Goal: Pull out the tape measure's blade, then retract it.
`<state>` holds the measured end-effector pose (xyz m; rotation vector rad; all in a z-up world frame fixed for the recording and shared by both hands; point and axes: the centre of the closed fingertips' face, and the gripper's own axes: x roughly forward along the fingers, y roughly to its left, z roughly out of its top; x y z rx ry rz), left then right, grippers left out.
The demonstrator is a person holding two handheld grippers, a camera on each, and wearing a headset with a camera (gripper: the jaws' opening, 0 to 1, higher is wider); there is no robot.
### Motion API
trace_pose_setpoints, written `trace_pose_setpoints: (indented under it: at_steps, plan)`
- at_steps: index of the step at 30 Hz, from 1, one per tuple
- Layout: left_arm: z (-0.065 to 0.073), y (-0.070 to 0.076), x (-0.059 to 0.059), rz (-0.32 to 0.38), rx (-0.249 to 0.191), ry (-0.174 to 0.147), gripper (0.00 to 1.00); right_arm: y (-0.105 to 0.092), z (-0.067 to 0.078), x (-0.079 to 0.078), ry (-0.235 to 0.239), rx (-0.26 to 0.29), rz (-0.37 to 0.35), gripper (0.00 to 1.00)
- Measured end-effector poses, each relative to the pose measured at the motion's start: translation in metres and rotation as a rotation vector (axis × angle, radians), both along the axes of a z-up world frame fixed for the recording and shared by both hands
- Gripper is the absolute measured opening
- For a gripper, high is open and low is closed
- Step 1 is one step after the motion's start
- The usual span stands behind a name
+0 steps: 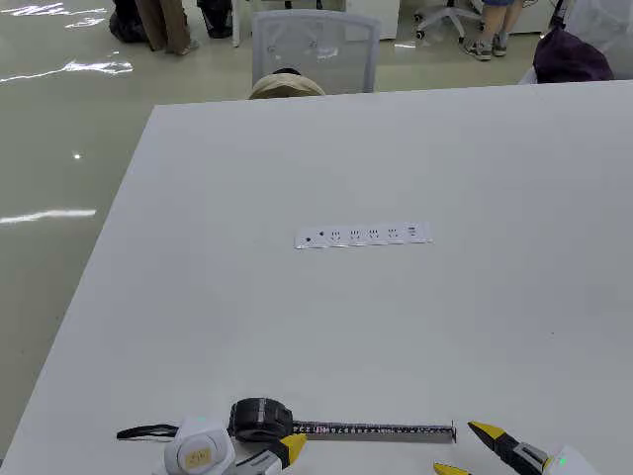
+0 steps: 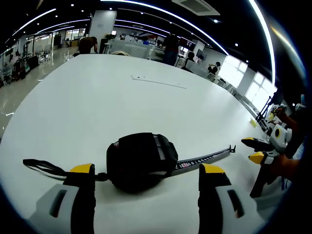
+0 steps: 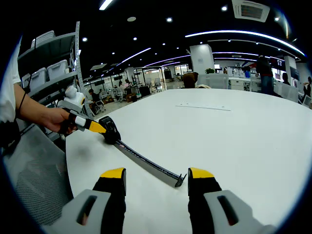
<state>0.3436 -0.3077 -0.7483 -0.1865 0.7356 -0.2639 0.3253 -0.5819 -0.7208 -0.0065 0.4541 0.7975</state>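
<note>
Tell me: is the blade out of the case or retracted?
Out. The blade lies flat on the table, stretching from the case to its hook near the open right gripper.

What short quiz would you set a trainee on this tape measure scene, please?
1. True or false: the tape measure's blade is fully retracted into its case.
2. Fill in: the left tool faces the case with its jaws ___.
3. Which tool is nearer the blade's hook? A: left tool. B: right tool.
Key: 1 false; 2 open; 3 B.
</note>
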Motion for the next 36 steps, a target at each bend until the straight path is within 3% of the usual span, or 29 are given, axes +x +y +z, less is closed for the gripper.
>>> trace_pose_setpoints:
  at_steps: [18,36]
  plan:
    - [-0.006,0.000,0.007,0.039,0.027,0.022,0.86,-0.002,0.000,0.010,0.004,-0.009,0.035,0.50]
    - [-0.009,-0.006,0.012,0.075,0.016,0.051,0.83,-0.002,-0.006,0.015,0.025,-0.018,0.080,0.48]
